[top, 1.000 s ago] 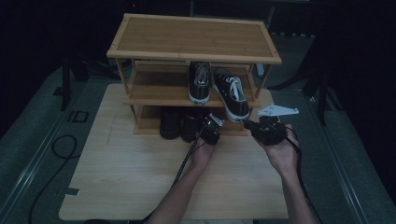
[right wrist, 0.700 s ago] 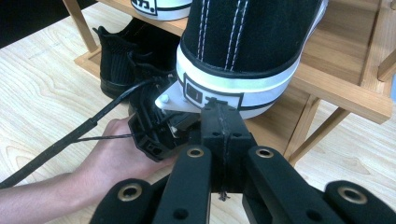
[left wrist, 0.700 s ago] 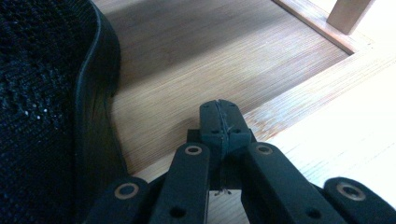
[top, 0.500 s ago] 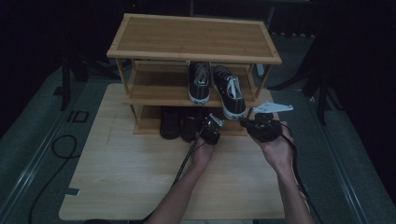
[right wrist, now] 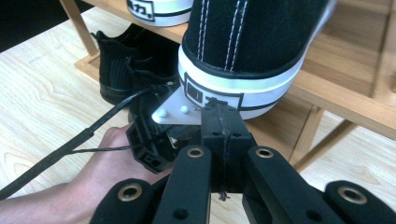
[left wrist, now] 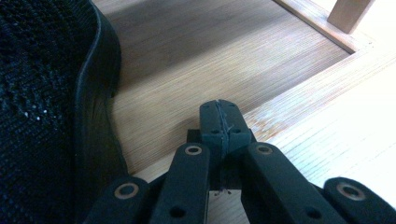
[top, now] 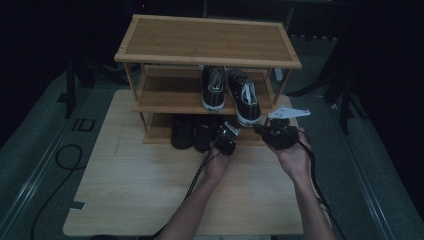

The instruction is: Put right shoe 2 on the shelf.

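Right gripper (right wrist: 223, 114): jaws closed, empty, just below sneaker (right wrist: 247, 56) heel
Left gripper (left wrist: 219, 122): jaws closed, empty, beside black shoe (left wrist: 51, 116)
Risk: closed jaws shove overhanging sneaker off shelf (right wrist: 336, 98)

We read "ID" in dark letters on the grey floor (top: 82, 124) left of the table (top: 150, 200). The heel patches on the sneakers (right wrist: 243, 51) carry marks, yet we cannot make out their letters.
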